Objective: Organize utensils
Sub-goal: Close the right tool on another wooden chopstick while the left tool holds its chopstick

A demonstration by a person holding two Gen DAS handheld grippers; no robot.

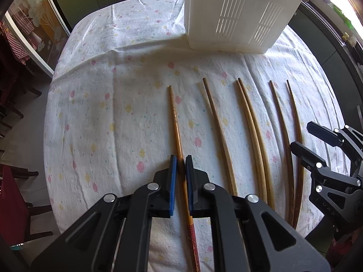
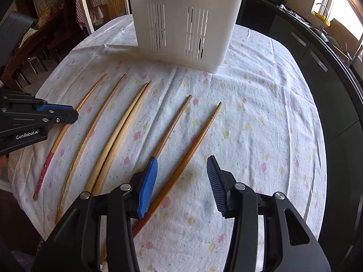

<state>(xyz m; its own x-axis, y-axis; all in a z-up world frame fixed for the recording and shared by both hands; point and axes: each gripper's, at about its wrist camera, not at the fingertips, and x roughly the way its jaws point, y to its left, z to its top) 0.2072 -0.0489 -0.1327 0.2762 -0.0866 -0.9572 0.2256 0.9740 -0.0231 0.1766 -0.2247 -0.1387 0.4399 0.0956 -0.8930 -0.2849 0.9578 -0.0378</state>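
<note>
we judge the task barely begun: six chopsticks lie side by side on the flowered tablecloth (image 1: 102,104), and the white slotted utensil holder (image 1: 236,15) stands upright at the far side of the table, well apart from their tips. dark shapes show through its slots in the right wrist view, but we cannot tell what is inside, so whether anything is already sorted stays open. what is left, as far as we see, is lifting each stick and dropping it into the holder

our left gripper (image 1: 181,165) has its blue pads drawn in close on either side of the leftmost chopstick (image 1: 176,122), the one with the red patterned handle. the pads sit just beside the shaft, perhaps touching it, but we cannot tell if the grip has really closed, and the stick looks flat on the cloth. the tongs straddle it nearer the handle end than the tip

our right gripper (image 2: 182,176) is spread wide and holds nothing. the rightmost chopstick (image 2: 195,142), ridged near its tip and red at the handle, runs slantwise between its fingers, closer to the left finger and passing under it toward the handle. the next stick over (image 2: 172,122) disappears behind that same finger. the pale pair (image 2: 127,122) lies touching, farther left, with two single sticks beyond, near the left gripper
</note>
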